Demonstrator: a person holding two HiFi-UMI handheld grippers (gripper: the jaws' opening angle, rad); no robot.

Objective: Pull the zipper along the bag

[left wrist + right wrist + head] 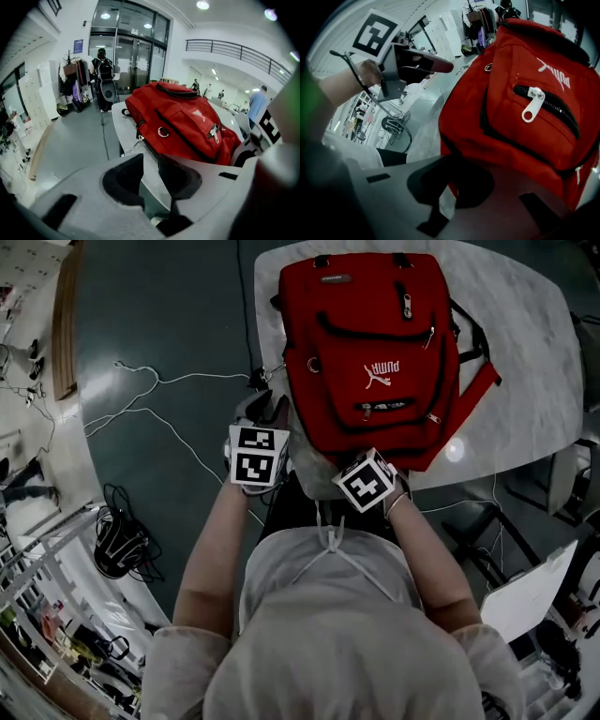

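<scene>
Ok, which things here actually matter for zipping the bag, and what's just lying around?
Job: red backpack, zipper pull, left gripper, right gripper.
Lying about: white floor cable, black cable coil, clothes rack.

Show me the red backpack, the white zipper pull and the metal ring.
red backpack (347,362), head view, front panel.
white zipper pull (533,104), right gripper view, middle of tab.
metal ring (158,131), left gripper view, left rim.

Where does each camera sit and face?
Head view: on the person's head, looking steeply down at the red Puma backpack on the marble table; both forearms show.
Left gripper view: on the open left tongs, facing the backpack's side.
Right gripper view: on the right tongs, gripping the backpack's bottom edge.
Shared: the backpack; right gripper view shows the left tongs.
</scene>
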